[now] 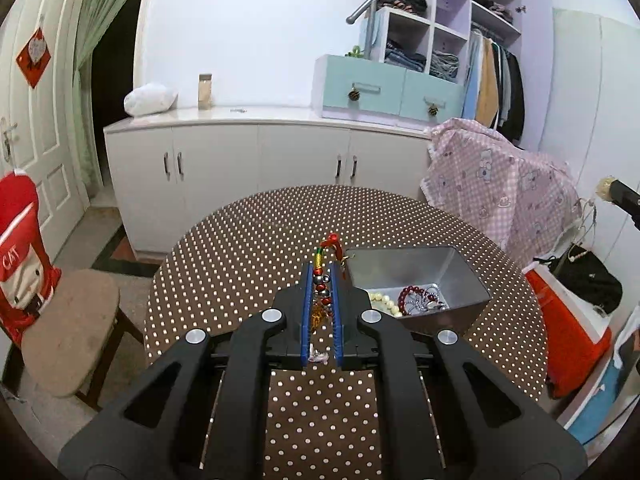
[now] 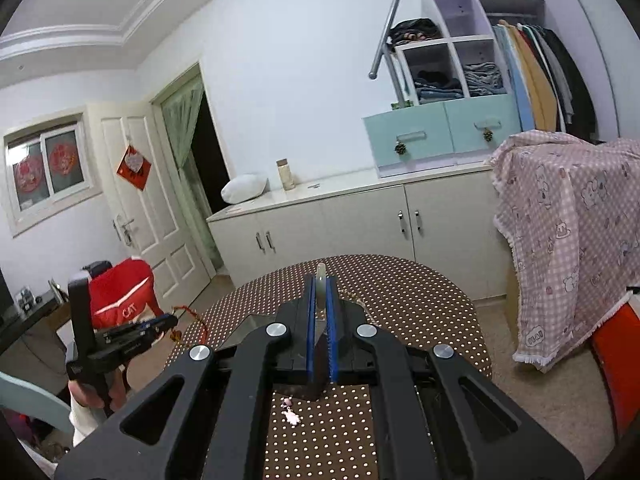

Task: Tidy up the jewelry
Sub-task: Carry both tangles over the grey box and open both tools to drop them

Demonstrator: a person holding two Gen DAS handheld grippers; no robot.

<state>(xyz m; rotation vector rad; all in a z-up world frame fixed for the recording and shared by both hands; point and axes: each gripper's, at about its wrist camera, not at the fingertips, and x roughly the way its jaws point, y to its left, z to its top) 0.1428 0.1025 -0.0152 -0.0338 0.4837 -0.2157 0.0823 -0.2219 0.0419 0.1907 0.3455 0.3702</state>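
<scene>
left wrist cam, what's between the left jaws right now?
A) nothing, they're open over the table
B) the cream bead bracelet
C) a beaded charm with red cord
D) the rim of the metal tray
C: the left gripper is shut on the beaded charm, its red cord knot poking out past the tips; the cream bead bracelet lies in the metal tray.
</scene>
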